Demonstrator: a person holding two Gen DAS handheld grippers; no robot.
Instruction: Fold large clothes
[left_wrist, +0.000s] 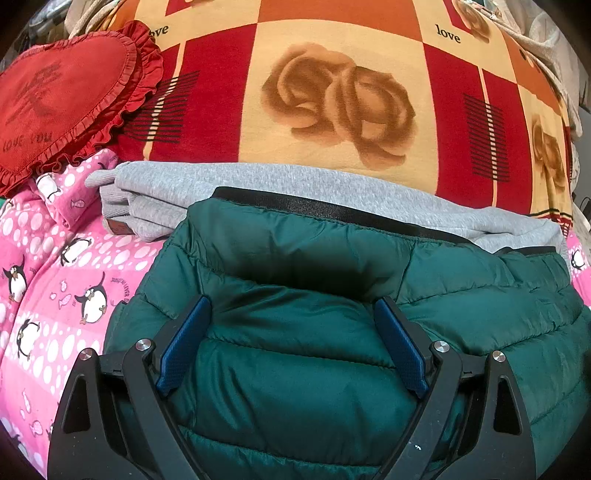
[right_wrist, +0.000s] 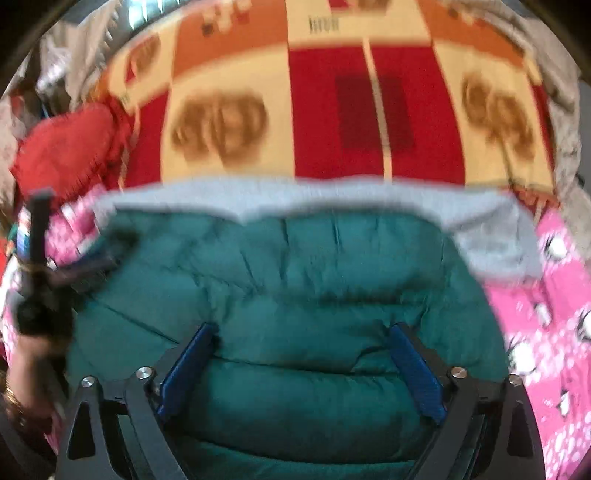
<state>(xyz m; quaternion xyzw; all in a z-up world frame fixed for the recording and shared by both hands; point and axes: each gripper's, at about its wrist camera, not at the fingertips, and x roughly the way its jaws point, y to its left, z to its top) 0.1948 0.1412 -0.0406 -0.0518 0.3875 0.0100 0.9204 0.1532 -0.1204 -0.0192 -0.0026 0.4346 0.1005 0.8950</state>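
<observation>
A red heart cushion (left_wrist: 62, 99) rests on the rose-patterned blanket (left_wrist: 332, 92).

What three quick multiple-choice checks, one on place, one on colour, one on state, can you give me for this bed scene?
1. The grey garment lies:
A. under the far edge of the green puffer jacket
B. on the heart cushion
C. in the tongs

2. The tong pads are:
A. red
B. blue
C. white

3. The left tongs are:
A. shut on the grey garment
B. shut on nothing
C. open over the jacket

Answers: A, grey shows beyond the jacket's black hem; B, both pads blue; C, pads stand wide apart above green fabric.
</observation>
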